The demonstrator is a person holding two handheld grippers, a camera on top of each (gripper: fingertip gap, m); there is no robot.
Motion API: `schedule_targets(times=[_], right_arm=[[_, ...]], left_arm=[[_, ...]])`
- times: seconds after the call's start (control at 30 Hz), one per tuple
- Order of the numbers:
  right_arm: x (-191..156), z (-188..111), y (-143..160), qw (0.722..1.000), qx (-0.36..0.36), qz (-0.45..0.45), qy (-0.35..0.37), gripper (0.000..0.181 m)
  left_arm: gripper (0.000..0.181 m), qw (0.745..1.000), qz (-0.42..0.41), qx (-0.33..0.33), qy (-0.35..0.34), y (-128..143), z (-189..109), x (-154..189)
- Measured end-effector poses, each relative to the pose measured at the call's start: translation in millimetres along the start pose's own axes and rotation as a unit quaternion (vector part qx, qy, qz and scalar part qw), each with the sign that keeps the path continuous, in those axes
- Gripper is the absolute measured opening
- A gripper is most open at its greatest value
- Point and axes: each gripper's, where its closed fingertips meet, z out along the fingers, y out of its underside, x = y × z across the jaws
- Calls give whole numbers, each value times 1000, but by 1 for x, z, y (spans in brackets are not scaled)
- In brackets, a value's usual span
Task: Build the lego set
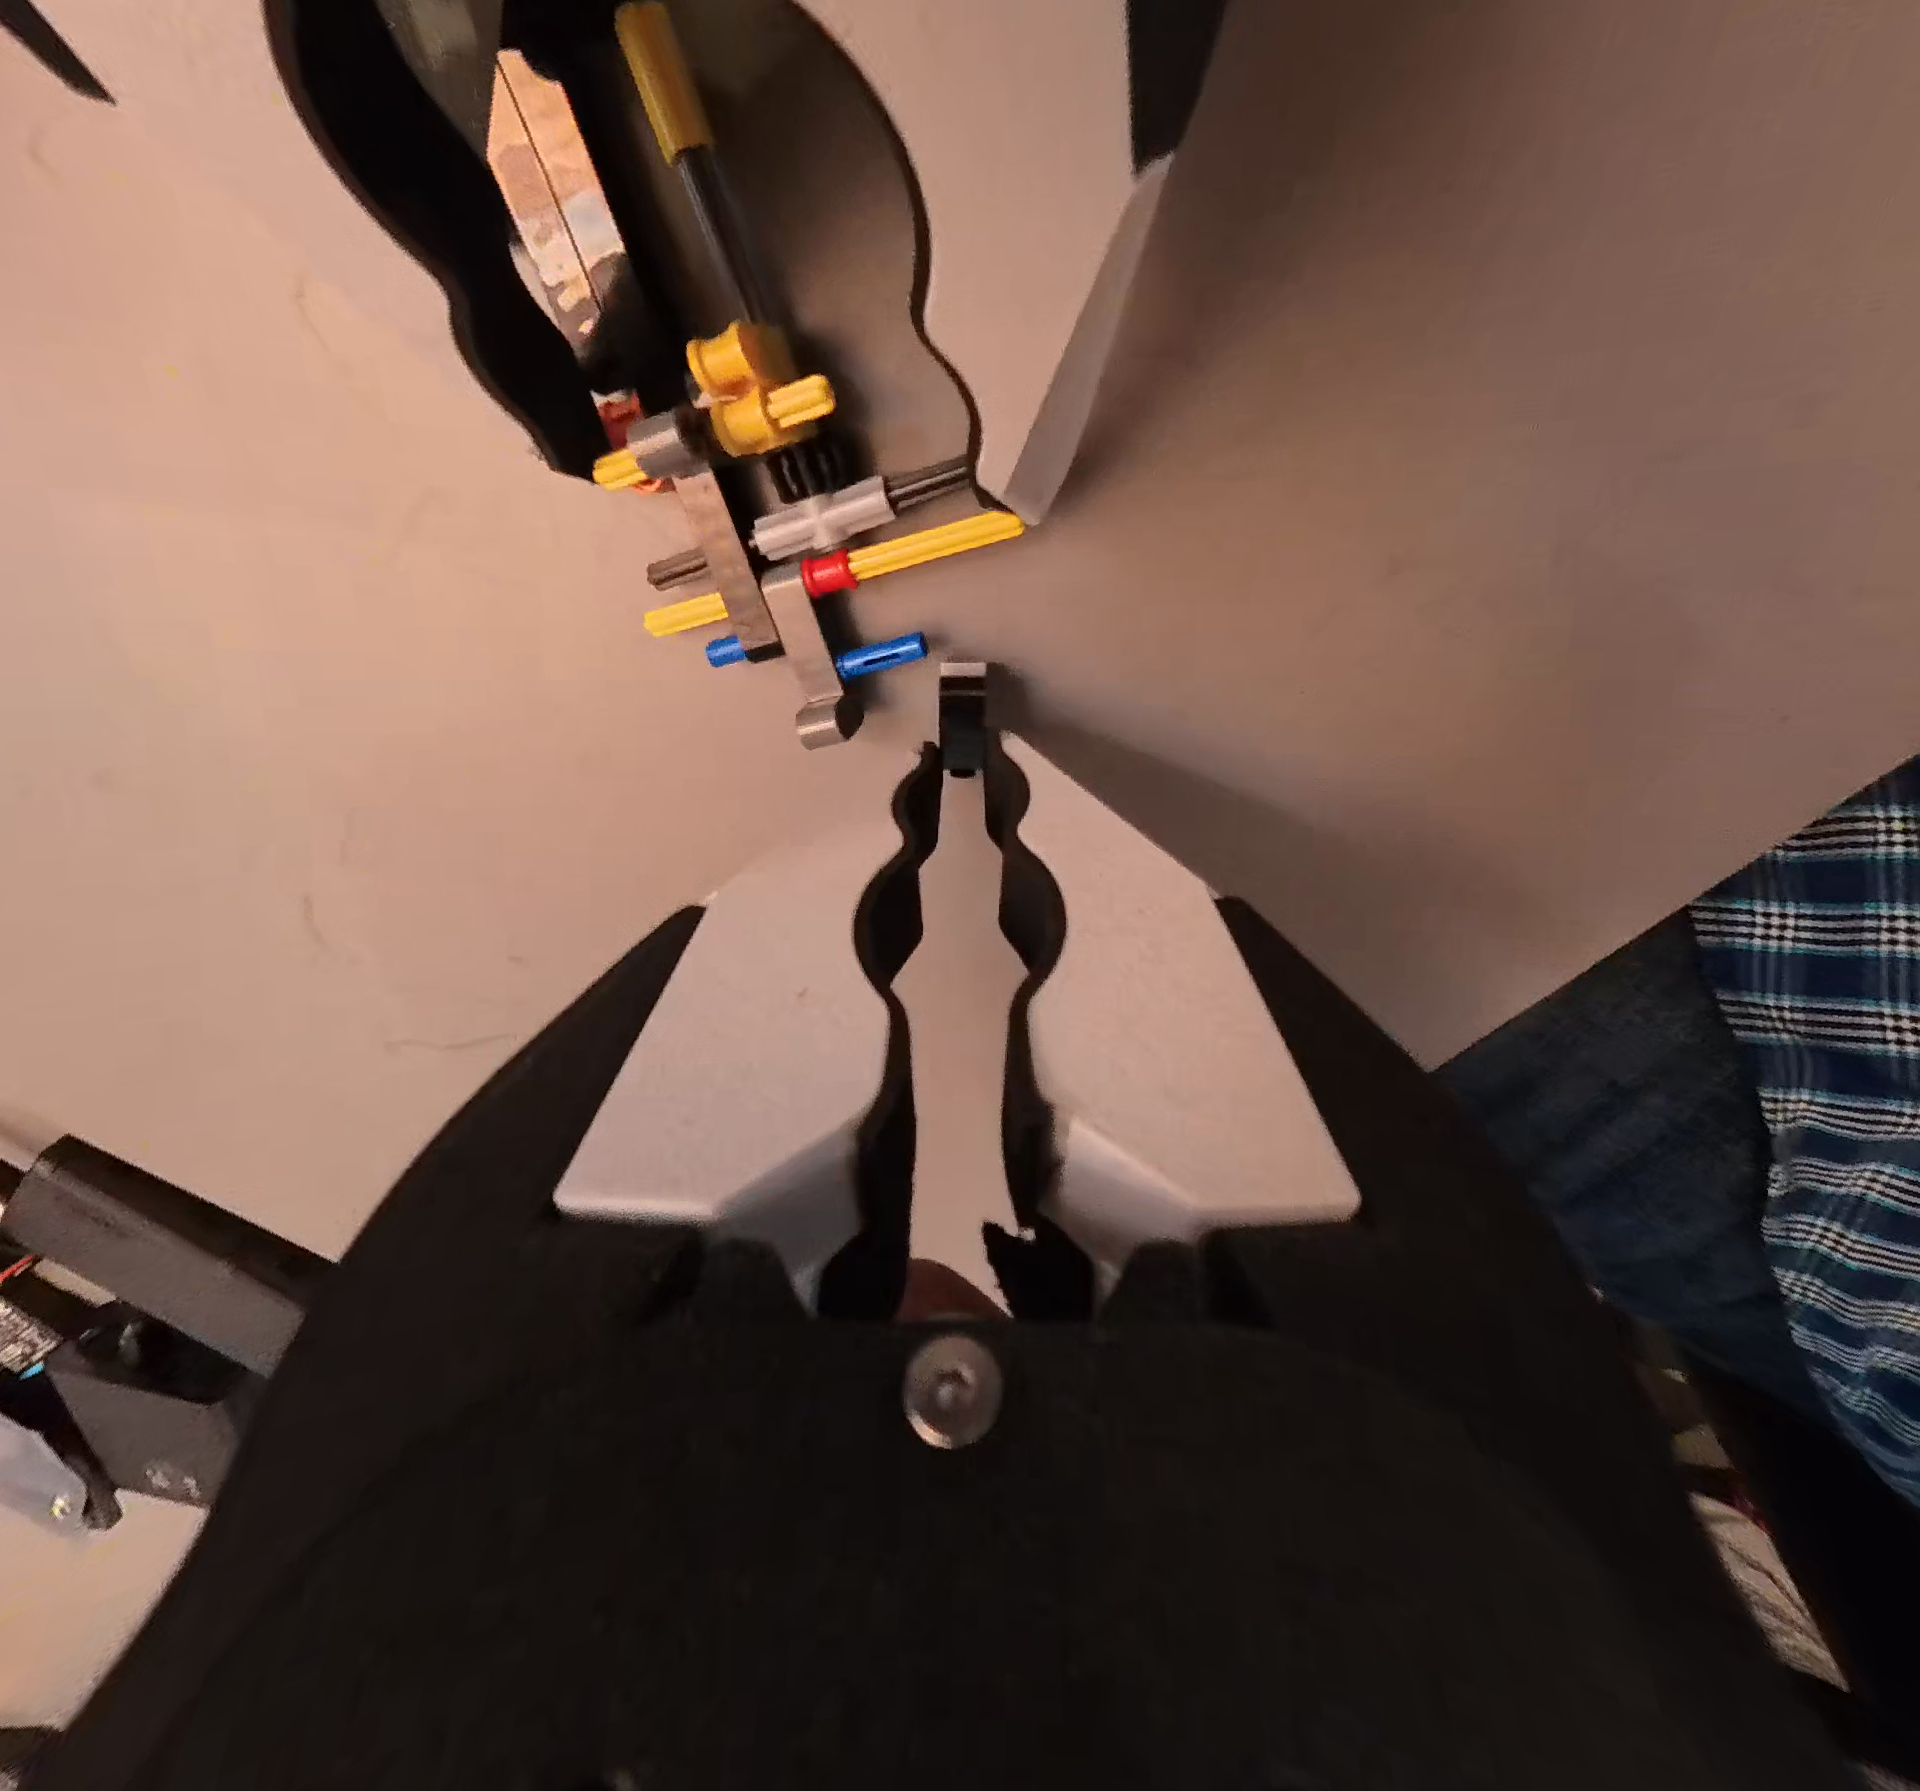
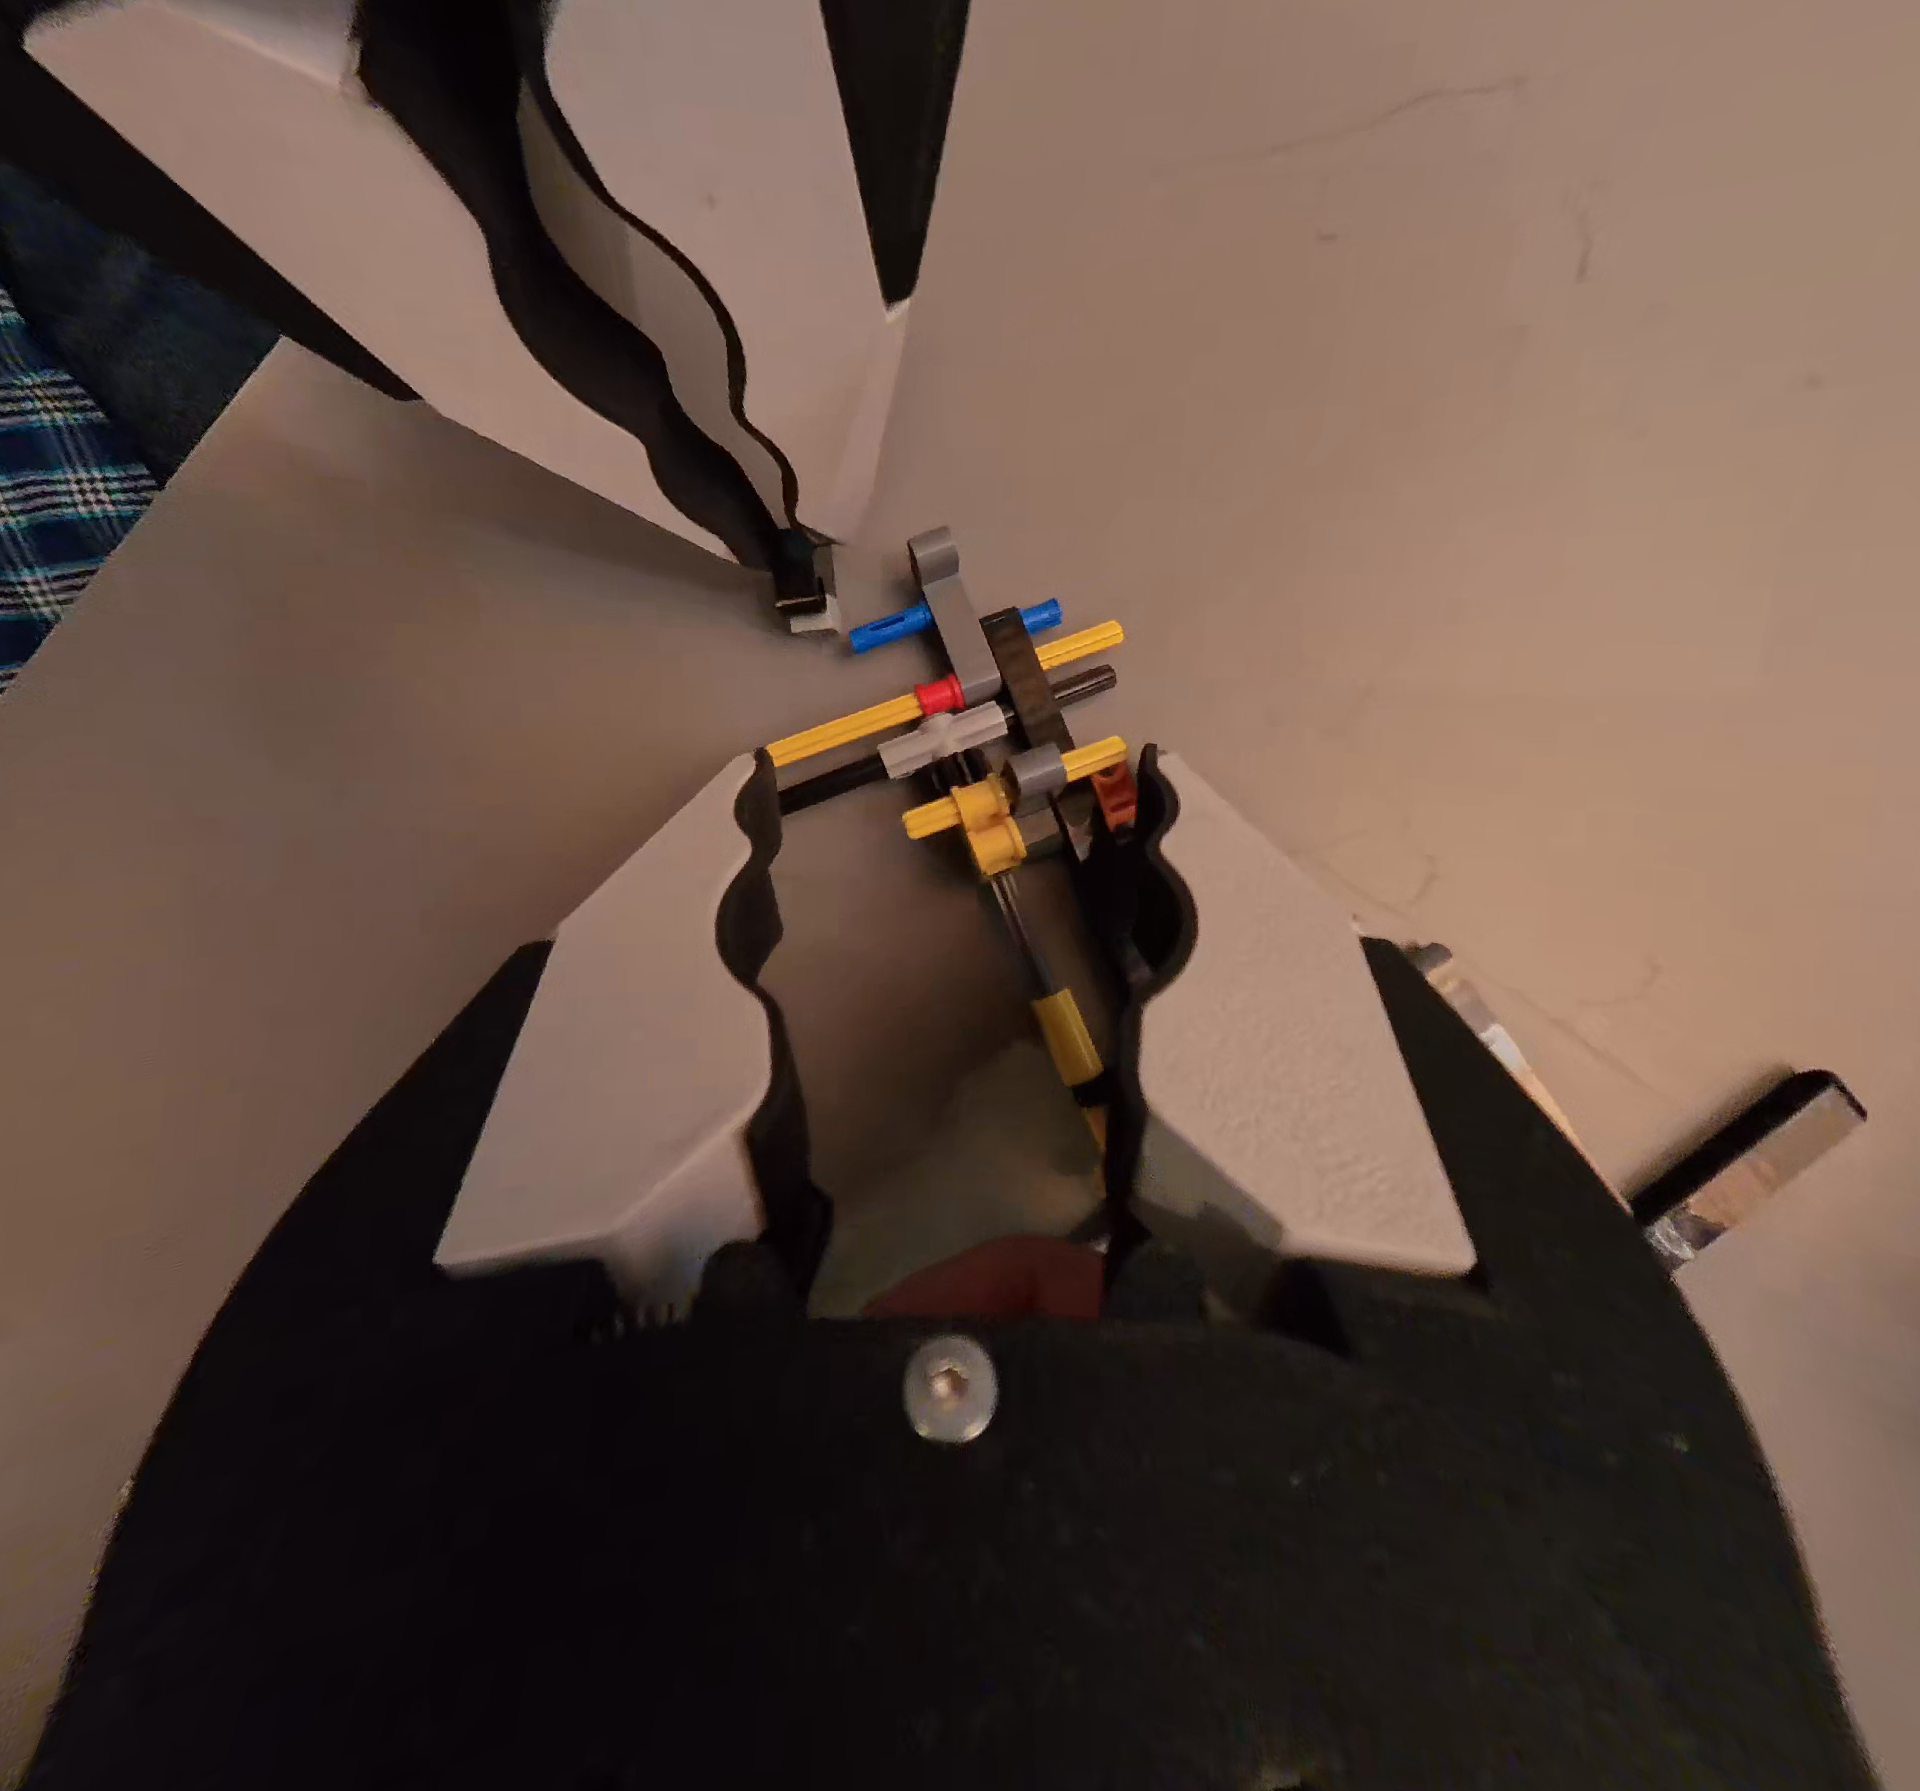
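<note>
A small Lego assembly of grey beams, yellow and black axles, blue pins, a red bush and a yellow-and-black shock absorber sits between the fingers of my right gripper, which is shut on it across its width. The assembly also shows in the right wrist view. My left gripper is shut on a small black piece with a pale end. It holds that piece just beside the tip of the blue pin, apart from it. The piece and the left gripper also show in the right wrist view.
A beige table top lies under everything. A person's blue plaid garment is at the table's edge. A black device sits at the lower left of the left wrist view. A black and metal bar lies right of my right gripper. My hands' fingertips stand some 5 cm from each other. Left tips and right tips are each some 35 cm from the black device.
</note>
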Motion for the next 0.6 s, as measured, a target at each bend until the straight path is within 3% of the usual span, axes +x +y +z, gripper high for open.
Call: schedule_targets(times=[0.1,0.27,0.6], right_arm=[[2,-9,-5,1000,18,-2,22,67],[-14,-28,-18,997,73,-5,25,35],[-32,-29,-41,993,114,-13,8,13]], left_arm=[[6,1000,-7,0,-1,-2,-2,0],[6,999,-32,37,9,-9,-15,1],[6,993,-46,110,10,-29,-41,2]])
